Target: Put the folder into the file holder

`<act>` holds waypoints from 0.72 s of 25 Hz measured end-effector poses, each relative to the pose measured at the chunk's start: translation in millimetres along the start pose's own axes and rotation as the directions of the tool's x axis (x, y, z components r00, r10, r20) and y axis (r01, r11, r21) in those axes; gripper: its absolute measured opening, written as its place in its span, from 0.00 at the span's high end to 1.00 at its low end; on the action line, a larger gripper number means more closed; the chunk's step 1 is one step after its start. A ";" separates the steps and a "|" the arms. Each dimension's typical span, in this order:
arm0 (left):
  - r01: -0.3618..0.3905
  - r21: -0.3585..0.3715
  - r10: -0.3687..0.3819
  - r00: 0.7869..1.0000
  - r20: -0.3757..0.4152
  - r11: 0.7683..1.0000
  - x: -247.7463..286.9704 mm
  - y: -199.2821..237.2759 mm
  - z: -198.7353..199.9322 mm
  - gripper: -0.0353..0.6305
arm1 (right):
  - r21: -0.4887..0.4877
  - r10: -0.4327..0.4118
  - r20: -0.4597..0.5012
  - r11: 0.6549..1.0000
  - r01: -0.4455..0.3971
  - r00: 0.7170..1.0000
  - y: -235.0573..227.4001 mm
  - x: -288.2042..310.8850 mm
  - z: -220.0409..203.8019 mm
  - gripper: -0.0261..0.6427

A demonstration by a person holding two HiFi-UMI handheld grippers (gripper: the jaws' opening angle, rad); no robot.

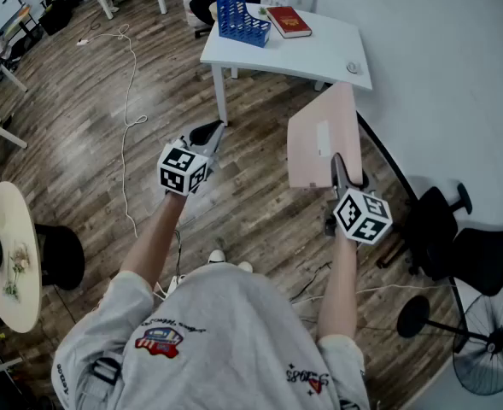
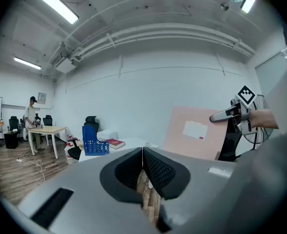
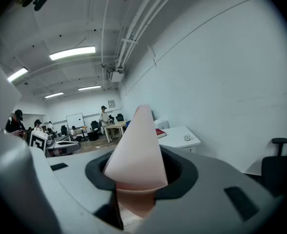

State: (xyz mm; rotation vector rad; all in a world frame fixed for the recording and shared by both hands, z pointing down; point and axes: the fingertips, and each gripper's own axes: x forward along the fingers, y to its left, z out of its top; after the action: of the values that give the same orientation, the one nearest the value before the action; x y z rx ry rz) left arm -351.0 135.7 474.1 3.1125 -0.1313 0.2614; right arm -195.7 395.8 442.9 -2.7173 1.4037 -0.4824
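The right gripper (image 1: pixel 336 173) has its jaws clamped on the near edge of the pink folder (image 1: pixel 321 135). It holds the folder up in the air above the wooden floor (image 1: pixel 89 101), with the labelled face turned toward the left. The left gripper (image 2: pixel 143 165) has its jaws pressed together with nothing between them. It hangs to the left of the folder, well apart from it. Farther off stands the white table (image 1: pixel 328 58). The blue file holder (image 1: pixel 239 15) stands at the table's far left corner, with a red book (image 1: pixel 288 21) lying just right of it.
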 end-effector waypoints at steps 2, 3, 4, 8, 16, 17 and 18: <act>-0.003 -0.009 0.003 1.000 -0.001 1.000 -9.0 -0.5 -2.5 0.94 | -0.002 0.004 -0.003 1.000 -0.004 1.000 5.8 -4.4 -1.2 0.71; -0.007 -0.014 0.007 1.000 -0.005 1.000 -13.9 -0.4 -4.9 0.94 | -0.004 0.008 -0.007 1.000 -0.008 1.000 9.3 -5.9 -2.7 0.71; -0.013 -0.019 0.013 1.000 -0.012 1.000 -18.6 -0.3 -7.9 0.94 | -0.007 0.014 -0.013 1.000 -0.014 1.000 12.6 -7.1 -4.8 0.71; -0.012 -0.033 0.011 1.000 -0.021 0.999 -22.4 -7.8 -13.1 0.94 | -0.052 0.012 -0.031 0.999 -0.013 0.999 13.8 -14.3 -7.7 0.71; -0.002 -0.031 0.001 1.000 -0.019 1.000 -23.2 -34.3 -13.5 0.94 | -0.077 -0.010 -0.037 0.997 0.007 0.999 -5.9 -38.8 -17.3 0.71; -0.001 -0.032 0.000 1.000 -0.020 0.999 -24.1 -37.7 -15.5 0.94 | -0.080 -0.011 -0.039 0.997 0.008 0.999 -8.5 -40.9 -18.7 0.71; -0.001 -0.033 0.000 1.000 -0.022 0.999 -24.7 -40.8 -17.1 0.94 | -0.079 -0.012 -0.040 0.997 0.009 0.999 -11.3 -42.9 -19.5 0.71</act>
State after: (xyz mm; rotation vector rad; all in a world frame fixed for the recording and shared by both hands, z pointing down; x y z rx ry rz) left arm -374.6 178.8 486.4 3.0763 -0.1342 0.2904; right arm -215.7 438.9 452.6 -2.7930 1.4496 -0.4960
